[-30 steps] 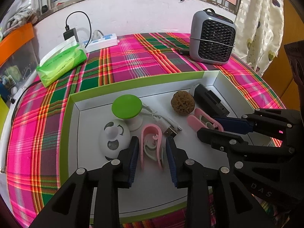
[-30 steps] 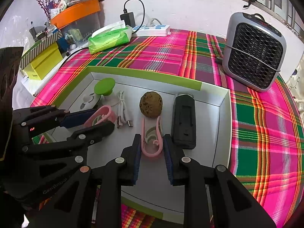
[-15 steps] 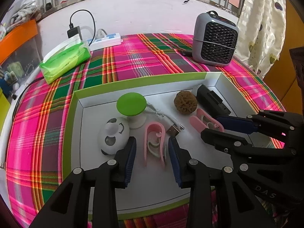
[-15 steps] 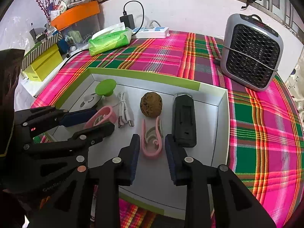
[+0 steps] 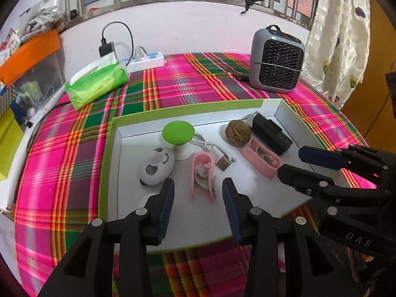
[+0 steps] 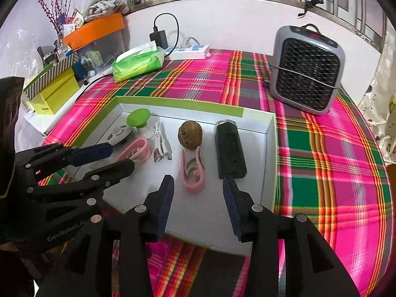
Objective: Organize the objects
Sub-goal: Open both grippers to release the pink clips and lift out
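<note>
Both grippers hang open over the near edge of the white tray (image 5: 284, 109). The left gripper (image 5: 198, 188) faces one pink clip (image 5: 203, 175); the right gripper (image 6: 198, 185) faces another pink clip (image 6: 193, 170) (beside the black case (image 6: 230, 148)). Only the right view shows the yellow box (image 6: 52, 94) far left.

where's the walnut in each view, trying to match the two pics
Left wrist view: the walnut sits right of centre at the far side of the white tray, just left of the black case.
Right wrist view: the walnut is near the picture's centre, again left of the black case.
Shared landmark: the grey heater on the plaid cloth behind the tray.
</note>
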